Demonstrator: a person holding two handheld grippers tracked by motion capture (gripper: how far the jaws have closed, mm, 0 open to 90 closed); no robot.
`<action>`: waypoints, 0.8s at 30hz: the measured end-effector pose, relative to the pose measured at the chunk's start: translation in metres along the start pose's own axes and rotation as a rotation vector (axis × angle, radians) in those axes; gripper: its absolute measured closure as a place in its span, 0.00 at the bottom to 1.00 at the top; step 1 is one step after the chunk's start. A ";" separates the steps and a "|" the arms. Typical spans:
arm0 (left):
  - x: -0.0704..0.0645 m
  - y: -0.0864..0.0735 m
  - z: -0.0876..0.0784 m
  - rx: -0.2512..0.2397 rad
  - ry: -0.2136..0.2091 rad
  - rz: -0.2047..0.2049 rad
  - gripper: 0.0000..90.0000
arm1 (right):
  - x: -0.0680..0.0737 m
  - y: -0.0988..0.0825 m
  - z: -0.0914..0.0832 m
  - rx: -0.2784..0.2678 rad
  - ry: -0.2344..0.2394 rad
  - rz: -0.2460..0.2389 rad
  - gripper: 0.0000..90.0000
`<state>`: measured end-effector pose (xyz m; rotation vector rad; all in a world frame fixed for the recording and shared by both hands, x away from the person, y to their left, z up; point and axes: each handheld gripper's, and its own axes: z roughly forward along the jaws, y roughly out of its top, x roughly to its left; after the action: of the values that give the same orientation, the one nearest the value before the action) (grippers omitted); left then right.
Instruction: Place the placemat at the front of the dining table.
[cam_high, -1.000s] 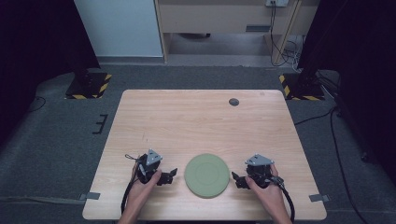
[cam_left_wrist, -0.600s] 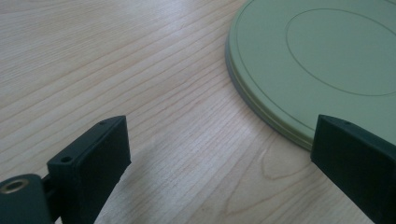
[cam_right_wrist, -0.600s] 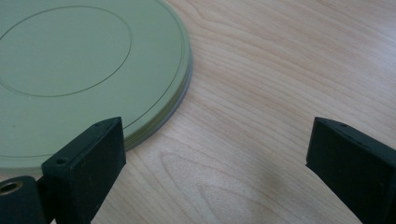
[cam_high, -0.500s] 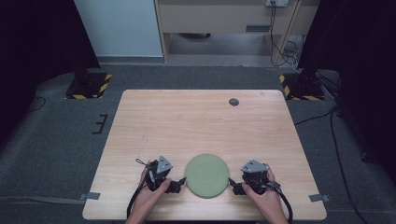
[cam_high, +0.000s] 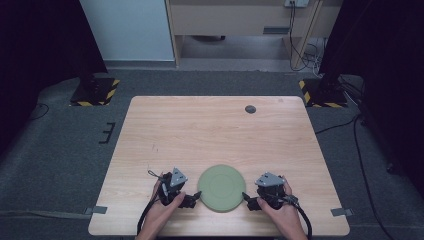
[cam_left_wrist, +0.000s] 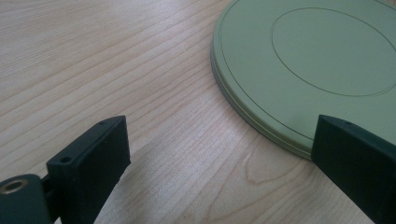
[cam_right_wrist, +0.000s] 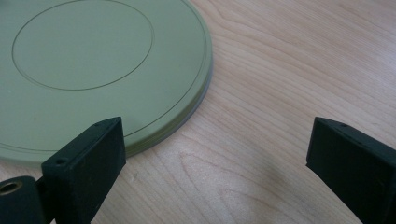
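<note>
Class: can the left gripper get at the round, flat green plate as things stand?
Probably yes. The left gripper is open right beside the round, flat green plate, one jaw already at its rim, with bare wooden table around.

A pale wooden table (cam_high: 200, 130) carries a green round plate (cam_high: 221, 187) near its front edge.

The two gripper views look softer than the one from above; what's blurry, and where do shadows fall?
Left gripper view: the near black fingers are soft, the green plate sharper, and a faint shadow lies on the wood between the fingers. Right gripper view: much the same, fingers blurred. High view: evenly lit table, dark surroundings.
</note>
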<state>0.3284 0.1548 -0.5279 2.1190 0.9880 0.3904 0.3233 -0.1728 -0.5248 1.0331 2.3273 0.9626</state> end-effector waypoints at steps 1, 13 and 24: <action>0.000 0.000 0.001 -0.001 0.002 -0.001 0.04 | 0.000 0.000 0.000 0.001 0.001 -0.004 0.05; 0.000 0.000 0.004 0.004 0.007 -0.013 0.00 | 0.003 0.002 0.001 0.007 -0.028 -0.011 0.03; 0.002 0.002 0.005 0.006 0.018 -0.021 0.00 | 0.004 0.004 0.003 0.012 -0.056 -0.004 0.02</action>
<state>0.3333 0.1525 -0.5302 2.1118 1.0217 0.3969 0.3241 -0.1668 -0.5244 1.0464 2.2913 0.9074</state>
